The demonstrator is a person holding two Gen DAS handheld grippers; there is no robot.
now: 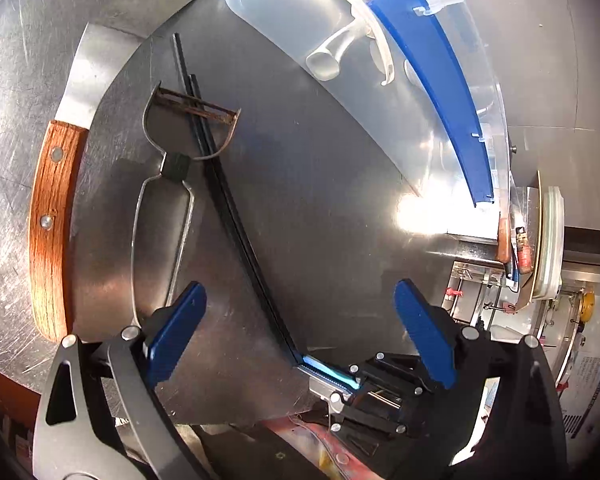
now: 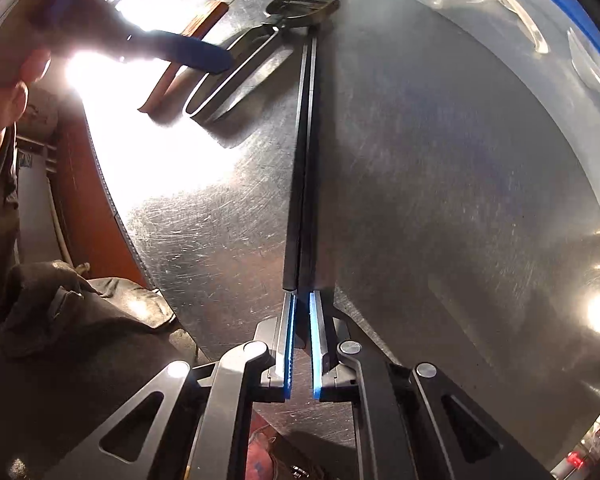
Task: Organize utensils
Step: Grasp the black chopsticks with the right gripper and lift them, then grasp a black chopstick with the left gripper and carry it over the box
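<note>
A pair of black chopsticks (image 1: 236, 224) lies on the steel table (image 1: 340, 208), running away from me in the right wrist view (image 2: 306, 140). My right gripper (image 2: 302, 296) is shut on their near ends, also seen low in the left wrist view (image 1: 328, 376). My left gripper (image 1: 300, 286) hangs open over the chopsticks' near half, one blue pad on either side, touching nothing. A metal peeler (image 1: 172, 168) lies left of the chopsticks with its head across their far tips. Left of it lies a knife with a wooden handle (image 1: 48, 232).
A clear plastic box (image 1: 496, 120) with a blue divider (image 1: 432, 80) and clear plastic spoons (image 1: 340, 48) stands at the far right. The table's edge (image 2: 112, 200) runs along the left, with a person's dark clothing beyond it. Shelves with clutter (image 1: 540, 248) stand at right.
</note>
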